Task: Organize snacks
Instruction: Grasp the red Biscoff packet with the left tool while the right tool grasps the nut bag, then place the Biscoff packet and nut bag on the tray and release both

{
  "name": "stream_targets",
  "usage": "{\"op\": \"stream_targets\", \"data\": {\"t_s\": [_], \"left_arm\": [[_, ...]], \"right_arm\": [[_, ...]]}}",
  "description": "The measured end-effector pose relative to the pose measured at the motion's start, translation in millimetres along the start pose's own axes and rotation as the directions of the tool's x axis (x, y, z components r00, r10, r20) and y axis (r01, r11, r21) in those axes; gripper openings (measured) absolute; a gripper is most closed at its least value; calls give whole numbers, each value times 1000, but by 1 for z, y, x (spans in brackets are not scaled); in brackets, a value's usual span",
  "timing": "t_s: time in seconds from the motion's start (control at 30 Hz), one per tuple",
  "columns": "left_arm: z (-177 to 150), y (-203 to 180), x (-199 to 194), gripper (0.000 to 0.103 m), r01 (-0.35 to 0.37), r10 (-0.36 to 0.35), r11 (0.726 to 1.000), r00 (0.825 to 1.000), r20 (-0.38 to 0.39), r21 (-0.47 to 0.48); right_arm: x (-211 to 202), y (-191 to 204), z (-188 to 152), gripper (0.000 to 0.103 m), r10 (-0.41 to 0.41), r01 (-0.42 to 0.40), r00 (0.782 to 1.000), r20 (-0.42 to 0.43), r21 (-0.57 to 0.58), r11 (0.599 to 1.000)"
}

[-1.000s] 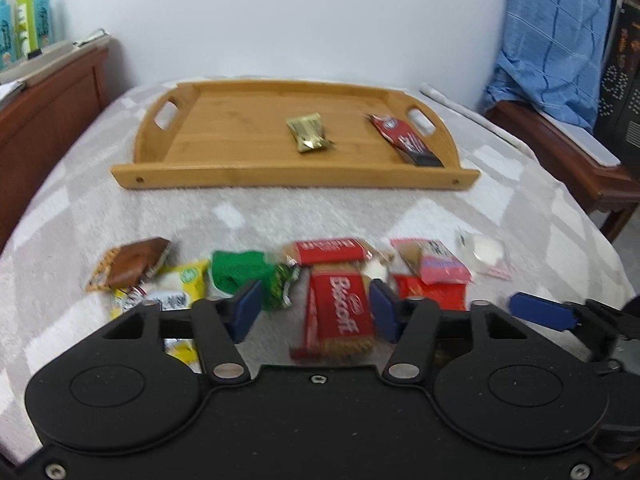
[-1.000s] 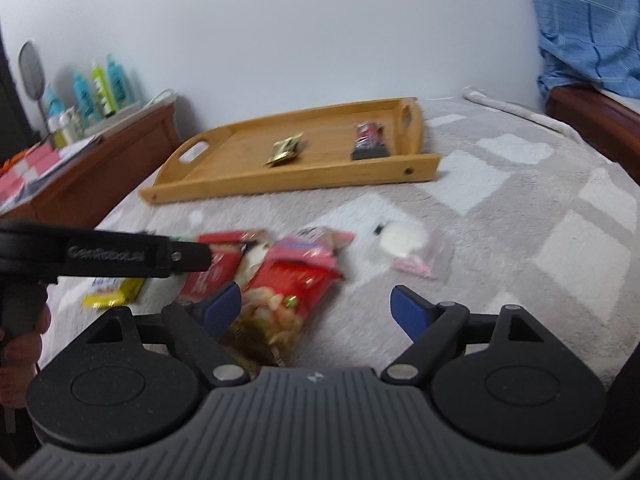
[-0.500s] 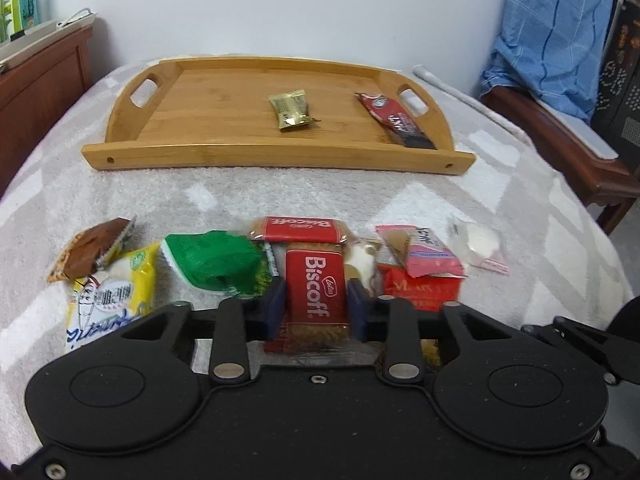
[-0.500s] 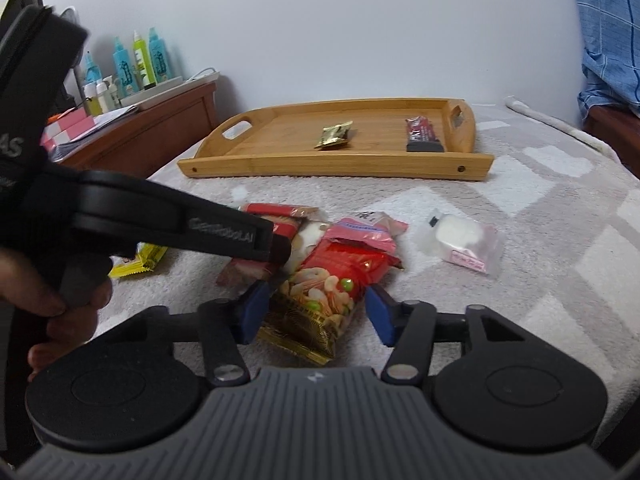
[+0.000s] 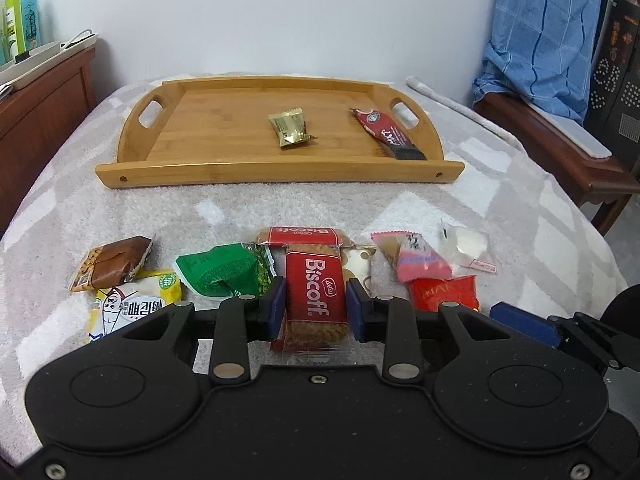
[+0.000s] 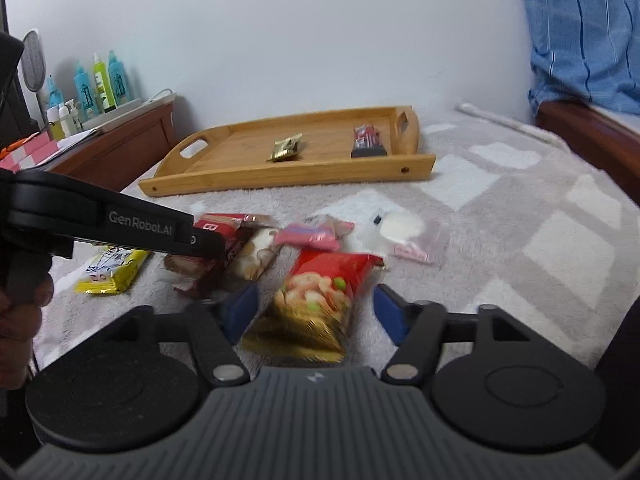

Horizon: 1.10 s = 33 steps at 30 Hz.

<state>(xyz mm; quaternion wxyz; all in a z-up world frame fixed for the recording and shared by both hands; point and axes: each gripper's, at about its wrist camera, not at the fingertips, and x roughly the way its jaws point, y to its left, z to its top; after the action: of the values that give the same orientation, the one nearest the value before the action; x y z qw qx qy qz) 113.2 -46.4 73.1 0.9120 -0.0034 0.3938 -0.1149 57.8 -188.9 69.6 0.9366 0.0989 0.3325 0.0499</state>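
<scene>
My left gripper (image 5: pixel 316 308) is shut on a red Biscoff biscuit pack (image 5: pixel 316 292) lying on the grey blanket, its blue pads pressing both sides. The jaws of my right gripper (image 6: pixel 316 313) are opening around a red and gold snack bag (image 6: pixel 320 300), and the pads stand apart from it. Around them lie a second Biscoff pack (image 5: pixel 302 236) and green (image 5: pixel 222 274), brown (image 5: pixel 112 268), yellow (image 5: pixel 132 304), pink (image 5: pixel 416 260) and clear white (image 5: pixel 466 246) packs. Farther back, a wooden tray (image 5: pixel 280 168) holds a gold wrapper (image 5: pixel 290 130) and a dark red bar (image 5: pixel 386 138).
A wooden cabinet (image 5: pixel 36 112) with bottles stands at the left of the bed. A blue cloth (image 5: pixel 540 40) hangs over a wooden bench (image 5: pixel 560 148) at the right. A person's hand (image 6: pixel 20 312) holds the left tool at the right wrist view's left edge.
The left jaws went from wide apart to closed on the Biscoff pack and have stayed there. The right jaws narrowed around the red and gold bag, then widened again.
</scene>
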Motion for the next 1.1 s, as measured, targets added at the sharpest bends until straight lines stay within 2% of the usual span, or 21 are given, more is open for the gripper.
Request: {"op": "stream_targets", "data": {"t_s": [0.17, 0.23, 0.27, 0.37, 0.7, 1.1], "left_arm": [[0, 1, -5, 30, -11, 11, 1000, 1000, 14, 6], [0, 1, -7, 30, -12, 12, 1000, 1000, 20, 10], [0, 1, -8, 30, -13, 13, 1000, 1000, 23, 12], [0, 2, -10, 30, -14, 13, 1000, 999, 29, 12], [7, 5, -19, 30, -19, 19, 1000, 998, 66, -1], [42, 19, -16, 30, -41, 45, 998, 992, 114, -41]], "right_arm": [[6, 4, 2, 81, -25, 25, 1000, -10, -8, 1000], [10, 2, 1, 70, -27, 28, 999, -39, 15, 999], [12, -1, 1, 55, -18, 20, 998, -53, 37, 999], [10, -5, 1, 50, 2, 2, 998, -58, 70, 998], [-12, -7, 11, 49, 23, -23, 1000, -11, 66, 998], [-7, -27, 58, 49, 10, -18, 995, 96, 83, 996]]}}
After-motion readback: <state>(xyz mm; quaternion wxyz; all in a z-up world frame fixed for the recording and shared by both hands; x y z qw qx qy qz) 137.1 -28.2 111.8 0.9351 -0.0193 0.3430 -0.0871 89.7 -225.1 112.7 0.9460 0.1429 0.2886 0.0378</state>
